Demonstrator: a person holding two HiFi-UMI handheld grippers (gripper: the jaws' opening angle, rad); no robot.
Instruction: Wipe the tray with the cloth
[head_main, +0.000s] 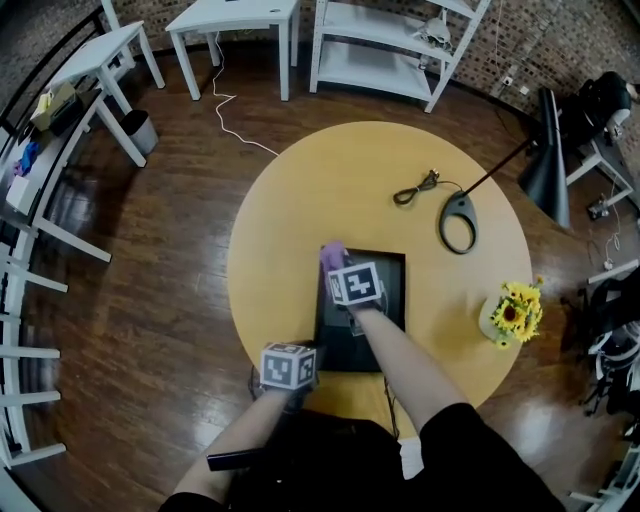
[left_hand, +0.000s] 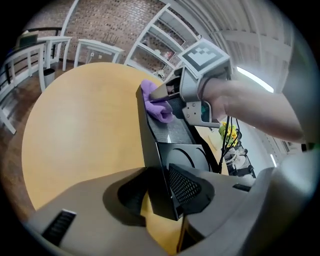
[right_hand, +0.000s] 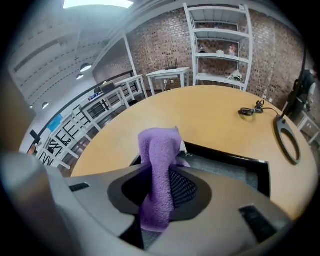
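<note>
A round yellow table (head_main: 300, 200) carries a black tray (head_main: 390, 275), which lies near the person's edge of it, well apart from the other things on the tabletop. The left gripper (head_main: 308, 368) is at the tray's near left corner. In the left gripper view its jaws are closed on the tray's rim (left_hand: 148, 140), with the ribbed pad of one jaw pressed against the inner face of the wall and the other jaw on the outside. Whether the tray is raised off the table at that corner cannot be told. The right gripper (head_main: 340, 268) reaches over the tray to its far left corner. In the right gripper view its jaws are clamped on a purple cloth (right_hand: 159, 165), and a fold of the cloth pokes out past the jaw tips, above the tray's corner (right_hand: 250, 161). The left gripper view shows the same cloth (left_hand: 159, 107) bunched under the right gripper (left_hand: 161, 98) and lying on the tray's floor right at that corner, lapping the rim. Beyond the tray on the table are a black lamp with a ring-shaped base (head_main: 458, 222) and a coiled cable (head_main: 415, 188). A pot of sunflowers (head_main: 515, 310) sits near the table's right edge. White shelves (head_main: 390, 45) line the brick wall behind.
</note>
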